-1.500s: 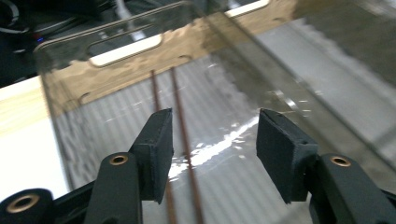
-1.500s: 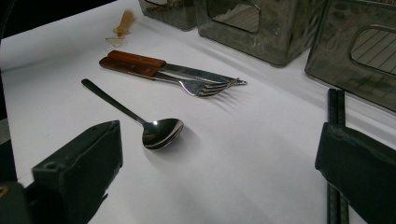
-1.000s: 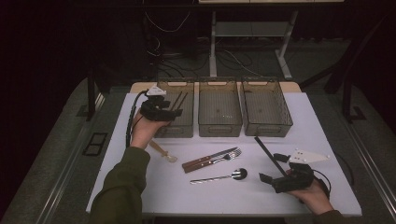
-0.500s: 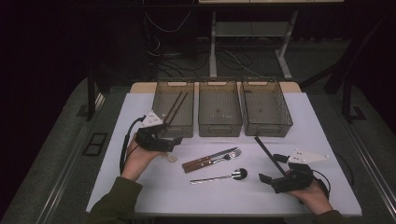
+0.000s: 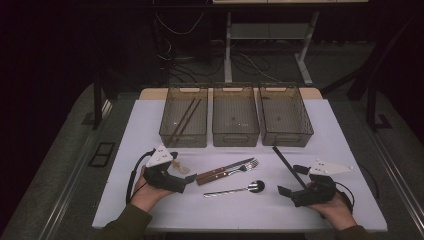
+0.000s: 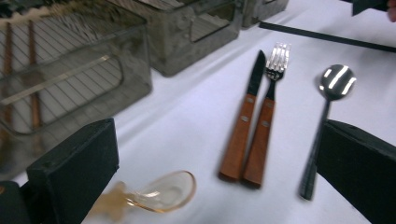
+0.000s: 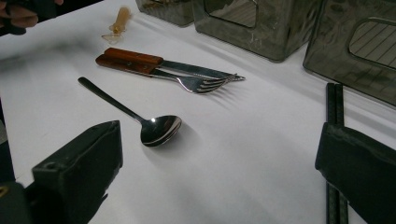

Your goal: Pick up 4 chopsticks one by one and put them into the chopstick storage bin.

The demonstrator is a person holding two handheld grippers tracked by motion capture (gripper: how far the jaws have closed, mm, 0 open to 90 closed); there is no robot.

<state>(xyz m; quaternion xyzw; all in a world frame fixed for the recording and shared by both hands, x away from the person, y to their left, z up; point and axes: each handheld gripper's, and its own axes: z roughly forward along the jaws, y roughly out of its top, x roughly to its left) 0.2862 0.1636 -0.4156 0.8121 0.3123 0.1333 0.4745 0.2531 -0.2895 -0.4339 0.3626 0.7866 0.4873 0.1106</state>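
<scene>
Three bins at twelve o'clock; the left bin [image 5: 183, 122] holds brown chopsticks [image 5: 181, 121]; left gripper [image 6: 215, 182] and right gripper [image 7: 219, 168] fingers spread, empty

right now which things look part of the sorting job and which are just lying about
Likely part of the job:
brown chopsticks in left bin
knife
fork
spoon
amber spoon
black chopsticks

Just there:
cables
desk frame

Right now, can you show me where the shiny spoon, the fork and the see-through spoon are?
Shiny spoon [image 7: 161, 128]: right gripper view, on its bowl.
Fork [image 6: 277, 56]: left gripper view, on its tines.
See-through spoon [image 6: 166, 192]: left gripper view, on its bowl.
</scene>
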